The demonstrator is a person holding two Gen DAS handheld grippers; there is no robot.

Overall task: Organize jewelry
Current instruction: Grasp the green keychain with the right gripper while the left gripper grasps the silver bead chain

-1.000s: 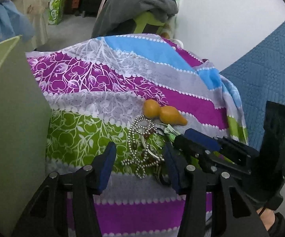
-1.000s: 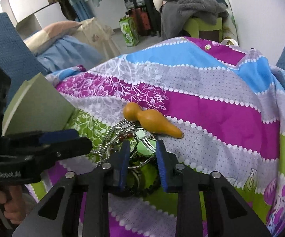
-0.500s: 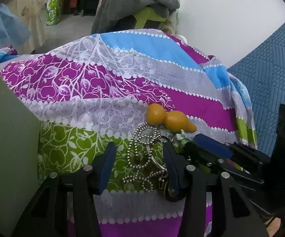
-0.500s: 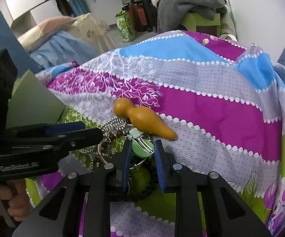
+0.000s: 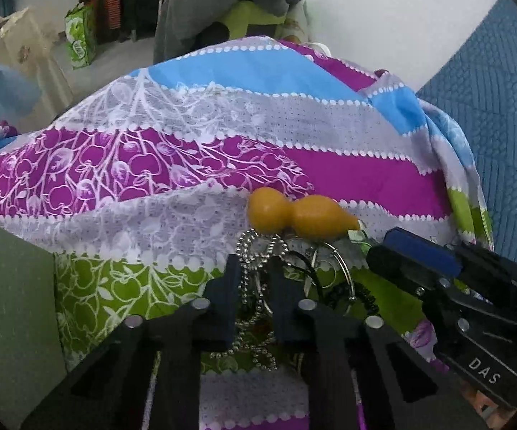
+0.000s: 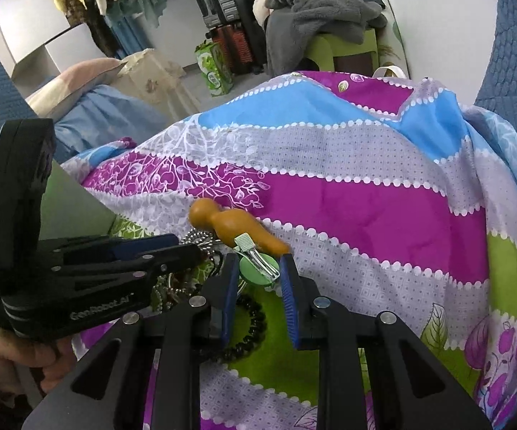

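A tangle of jewelry lies on a striped floral cloth (image 5: pixel 330 175): a silver ball chain (image 5: pixel 258 251), a metal ring (image 5: pixel 342 268), a black bead bracelet (image 6: pixel 251 326), a green disc with a metal clip (image 6: pixel 258 268) and a yellow gourd pendant (image 5: pixel 297 215), also in the right wrist view (image 6: pixel 237 227). My left gripper (image 5: pixel 254 283) is shut on the ball chain. My right gripper (image 6: pixel 260 276) has narrow jaws either side of the green disc and clip; it also shows in the left wrist view (image 5: pixel 416 258).
A grey-green box wall (image 5: pixel 11 322) stands at the left. A blue quilted surface (image 5: pixel 491 114) lies to the right. Beyond the cloth are a chair with grey clothes (image 6: pixel 322 10), a green bag (image 6: pixel 215 68) and suitcases.
My left gripper closed from wide open onto the ball chain and moved forward into the pile. My right gripper crept forward around the green disc.
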